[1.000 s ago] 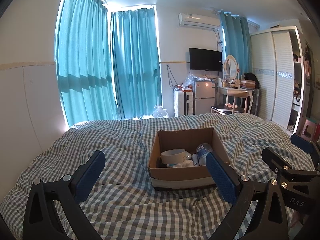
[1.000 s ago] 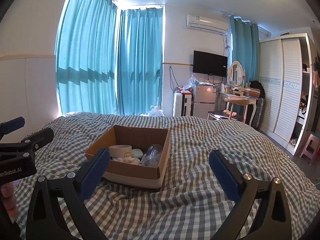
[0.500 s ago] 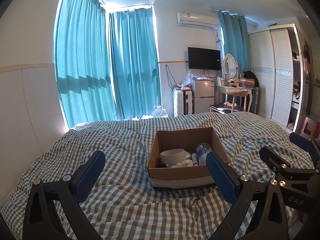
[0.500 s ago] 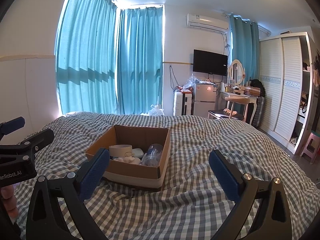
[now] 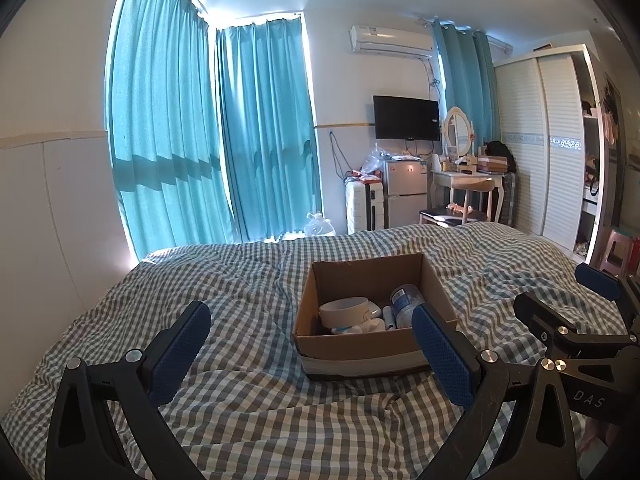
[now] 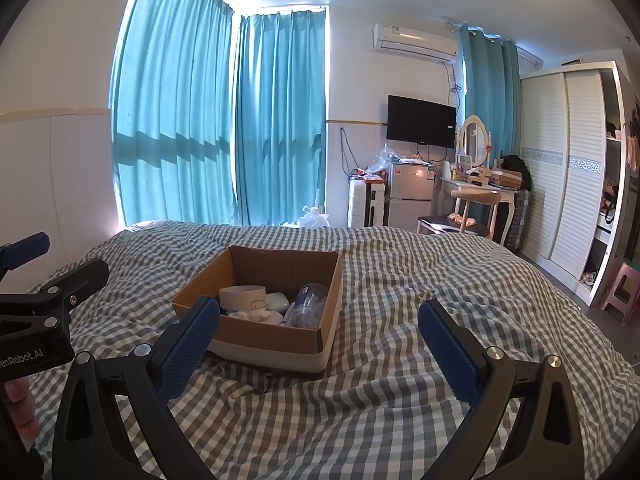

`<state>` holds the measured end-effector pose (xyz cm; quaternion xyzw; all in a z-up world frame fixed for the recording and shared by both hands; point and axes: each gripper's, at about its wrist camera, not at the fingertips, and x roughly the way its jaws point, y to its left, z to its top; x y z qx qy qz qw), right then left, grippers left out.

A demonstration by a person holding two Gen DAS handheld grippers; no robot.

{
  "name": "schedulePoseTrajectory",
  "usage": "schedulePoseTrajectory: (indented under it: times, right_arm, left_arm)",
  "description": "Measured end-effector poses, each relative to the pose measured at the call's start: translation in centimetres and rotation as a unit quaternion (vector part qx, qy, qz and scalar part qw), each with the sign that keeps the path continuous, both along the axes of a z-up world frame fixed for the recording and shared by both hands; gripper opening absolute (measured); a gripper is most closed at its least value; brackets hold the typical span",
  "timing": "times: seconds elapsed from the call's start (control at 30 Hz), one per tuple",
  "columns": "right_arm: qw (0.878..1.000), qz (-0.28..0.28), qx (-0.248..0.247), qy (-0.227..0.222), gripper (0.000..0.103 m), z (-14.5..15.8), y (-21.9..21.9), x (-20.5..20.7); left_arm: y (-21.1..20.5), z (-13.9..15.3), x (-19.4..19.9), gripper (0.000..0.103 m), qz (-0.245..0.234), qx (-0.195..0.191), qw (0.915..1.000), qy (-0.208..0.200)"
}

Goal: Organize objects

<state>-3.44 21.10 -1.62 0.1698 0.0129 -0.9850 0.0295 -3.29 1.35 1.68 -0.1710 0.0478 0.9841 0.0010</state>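
An open cardboard box (image 5: 356, 350) (image 6: 272, 338) sits on the checked bed cover. Inside it lie a white tape roll (image 5: 344, 309) (image 6: 242, 297), a clear plastic bottle (image 5: 404, 300) (image 6: 308, 306) and small white items (image 6: 262, 314). My left gripper (image 5: 310, 352) is open and empty, held above the bed just before the box. My right gripper (image 6: 318, 354) is open and empty, near the box's front right corner. Each gripper shows at the edge of the other's view, the right one (image 5: 576, 312) and the left one (image 6: 40, 280).
The checked bed cover (image 6: 400, 400) is rumpled and fills the foreground. Behind the bed stand teal curtains (image 5: 224, 152), a white suitcase (image 5: 364, 210), a small fridge (image 5: 404, 196), a dressing table with chair (image 5: 468, 184) and a white wardrobe (image 5: 548, 144). A pink stool (image 6: 622, 292) stands at the right.
Both grippers have drifted only slightly; the box sits a touch higher in the left wrist view. Nothing was taken hold of or let go.
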Motion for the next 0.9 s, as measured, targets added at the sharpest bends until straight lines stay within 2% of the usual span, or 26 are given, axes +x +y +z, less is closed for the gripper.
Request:
schedulePoseTrajectory:
  times: [0.4,0.9]
  right_arm:
    - [1.000,-0.003,-0.001,-0.005,0.100,-0.33,-0.18,-0.11]
    - [1.000,-0.002,0.001,-0.010,0.100,-0.74,-0.57,-0.26]
  left_arm:
    - [-0.57,-0.44,-0.48,0.103,0.002,0.006,0.9998,-0.017]
    - [-0.57,-0.69,-0.33,0.103,0.007,-0.001,0.9999,-0.015]
